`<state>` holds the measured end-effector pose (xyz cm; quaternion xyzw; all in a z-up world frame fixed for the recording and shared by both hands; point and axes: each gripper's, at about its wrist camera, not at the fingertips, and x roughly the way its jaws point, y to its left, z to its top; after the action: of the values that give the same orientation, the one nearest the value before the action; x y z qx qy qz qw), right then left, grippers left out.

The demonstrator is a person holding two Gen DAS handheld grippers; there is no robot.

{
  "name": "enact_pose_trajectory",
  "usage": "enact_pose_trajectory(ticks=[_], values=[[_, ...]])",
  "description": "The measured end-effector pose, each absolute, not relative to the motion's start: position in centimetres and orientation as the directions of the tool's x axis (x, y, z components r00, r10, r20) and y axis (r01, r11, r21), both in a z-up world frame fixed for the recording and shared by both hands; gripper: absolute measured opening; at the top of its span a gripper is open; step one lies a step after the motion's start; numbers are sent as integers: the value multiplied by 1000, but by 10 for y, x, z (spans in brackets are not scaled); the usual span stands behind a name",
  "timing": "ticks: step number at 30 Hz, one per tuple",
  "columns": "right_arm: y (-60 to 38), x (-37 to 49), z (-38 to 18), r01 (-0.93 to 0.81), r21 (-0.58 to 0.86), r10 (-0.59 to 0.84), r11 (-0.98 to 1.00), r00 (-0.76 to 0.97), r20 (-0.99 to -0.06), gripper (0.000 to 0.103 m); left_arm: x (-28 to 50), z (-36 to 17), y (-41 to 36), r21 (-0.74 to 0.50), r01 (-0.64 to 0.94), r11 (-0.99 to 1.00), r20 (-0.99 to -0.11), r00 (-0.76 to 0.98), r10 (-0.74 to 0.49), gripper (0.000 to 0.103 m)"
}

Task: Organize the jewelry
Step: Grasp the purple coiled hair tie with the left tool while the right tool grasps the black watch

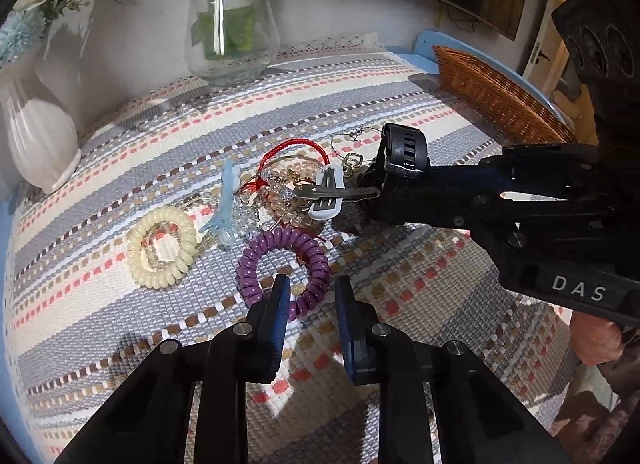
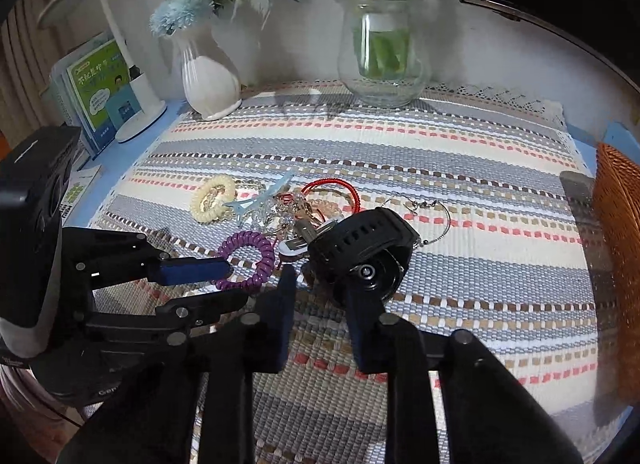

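Honestly the tangle is the worry here. The left claw (image 1: 310,296) has its jaws pinched on the purple coil band (image 1: 280,268), near the table's front edge, and the right claw (image 2: 320,284) looks clamped on the black watch (image 2: 366,244) beside it. The beaded bracelets (image 1: 280,191) and red cord (image 1: 298,149) lie heaped against both, so lifting could drag them along or snag the wire hoop (image 2: 434,215). The wicker basket (image 1: 496,103) sits at the right edge; I can't see inside it. The glass vase (image 2: 382,51) holds green stems in water.
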<state>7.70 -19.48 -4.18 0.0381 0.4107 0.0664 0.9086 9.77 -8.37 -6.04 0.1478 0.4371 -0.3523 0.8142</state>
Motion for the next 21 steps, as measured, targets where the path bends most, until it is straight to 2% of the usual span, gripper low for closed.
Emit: enact_pose_trajectory(ticks=[3, 5, 8, 16, 21], values=[[-196, 75, -41, -85, 107, 137, 991, 662, -737, 11, 100, -63, -87, -61, 703, 709, -820, 369, -437, 23], [-199, 74, -40, -89, 118, 147, 989, 666, -731, 9, 101, -65, -90, -48, 700, 713, -826, 374, -422, 21], [-204, 72, -39, -84, 125, 149, 989, 673, -725, 9, 102, -66, -93, -29, 690, 723, -832, 385, -400, 9], [-229, 54, -29, -48, 156, 146, 987, 688, -711, 9, 89, -53, -81, -34, 664, 747, -811, 419, -408, 9], [-244, 34, -13, -11, 133, 100, 991, 726, -680, 5, 78, -47, -78, -49, 668, 743, -804, 416, -426, 9]])
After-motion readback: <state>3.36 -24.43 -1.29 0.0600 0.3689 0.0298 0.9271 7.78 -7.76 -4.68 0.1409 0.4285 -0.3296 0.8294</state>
